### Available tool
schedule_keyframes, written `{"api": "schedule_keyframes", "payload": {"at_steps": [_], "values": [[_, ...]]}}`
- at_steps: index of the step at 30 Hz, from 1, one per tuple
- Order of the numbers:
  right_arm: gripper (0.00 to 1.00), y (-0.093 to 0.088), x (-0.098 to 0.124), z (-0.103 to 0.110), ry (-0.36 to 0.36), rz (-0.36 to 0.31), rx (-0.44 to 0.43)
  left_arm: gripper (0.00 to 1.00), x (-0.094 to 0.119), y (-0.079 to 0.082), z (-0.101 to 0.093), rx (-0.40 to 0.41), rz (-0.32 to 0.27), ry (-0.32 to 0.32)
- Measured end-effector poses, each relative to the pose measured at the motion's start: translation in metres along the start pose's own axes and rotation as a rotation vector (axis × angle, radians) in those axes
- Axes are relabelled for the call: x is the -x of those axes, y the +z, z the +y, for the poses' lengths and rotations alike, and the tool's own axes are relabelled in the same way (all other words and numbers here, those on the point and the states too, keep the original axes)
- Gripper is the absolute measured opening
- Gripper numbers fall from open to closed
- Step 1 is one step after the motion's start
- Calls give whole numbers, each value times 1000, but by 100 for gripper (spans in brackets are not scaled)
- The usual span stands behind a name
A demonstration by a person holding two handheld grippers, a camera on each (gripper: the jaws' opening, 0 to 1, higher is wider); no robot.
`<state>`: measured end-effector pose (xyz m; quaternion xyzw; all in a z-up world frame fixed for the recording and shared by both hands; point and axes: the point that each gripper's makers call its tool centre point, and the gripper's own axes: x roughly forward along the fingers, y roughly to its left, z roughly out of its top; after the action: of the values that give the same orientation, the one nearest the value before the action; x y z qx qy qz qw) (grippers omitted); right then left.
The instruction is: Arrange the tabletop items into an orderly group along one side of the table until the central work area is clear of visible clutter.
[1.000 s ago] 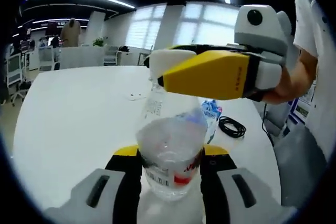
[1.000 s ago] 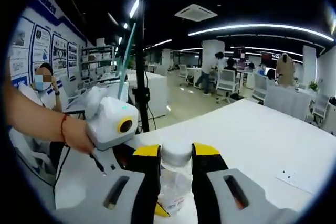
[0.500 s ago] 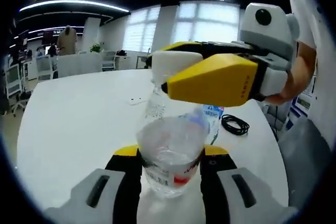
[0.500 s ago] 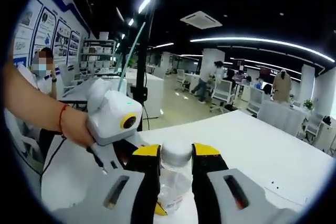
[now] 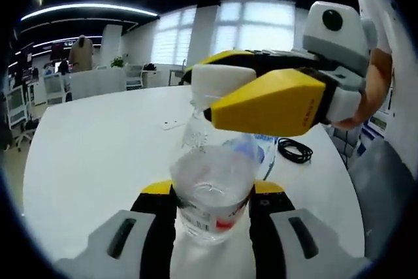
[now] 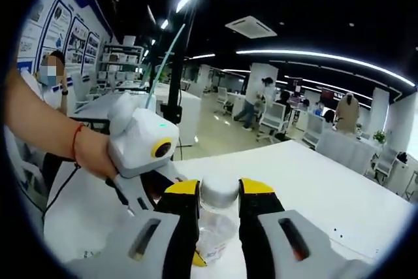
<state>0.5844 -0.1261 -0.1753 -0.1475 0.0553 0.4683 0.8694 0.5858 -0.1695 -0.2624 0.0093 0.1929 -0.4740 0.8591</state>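
Note:
A clear plastic water bottle with a white and red label stands between the jaws of my left gripper, which is shut on its body. My right gripper reaches in from the right over the bottle's top, its yellow jaws shut on the cap, which they hide here. In the right gripper view the white cap sits pinched between the jaws of my right gripper, with the clear bottle neck below it. A hand holds my left gripper there, low at the left of the bottle.
The white table stretches away to the left. A second bottle with a blue label and a coiled black cable lie on its right side. A small white item rests farther back. Office desks, chairs and people fill the background.
Both holds on the bottle stay the same. Both views have drifted slightly, and my right gripper has shifted a little lower and to the right over the cap.

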Motion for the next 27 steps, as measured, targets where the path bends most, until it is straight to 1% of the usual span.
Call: {"api": "schedule_keyframes", "payload": {"at_steps": [4,16,20,27], "values": [[21,-2,0,1,-1,4,18,43,-1,-2,1,-9,7,1],[21,-4,3,1,-2,23,25,43,-3,-3,0,-14,16,-4],[21,-5,4,-3,-18,40,7,44,-4,-2,-1,-12,18,-4],[22,-8,12,-1,-48,49,23,44,-6,-3,-3,-18,31,-11]]}}
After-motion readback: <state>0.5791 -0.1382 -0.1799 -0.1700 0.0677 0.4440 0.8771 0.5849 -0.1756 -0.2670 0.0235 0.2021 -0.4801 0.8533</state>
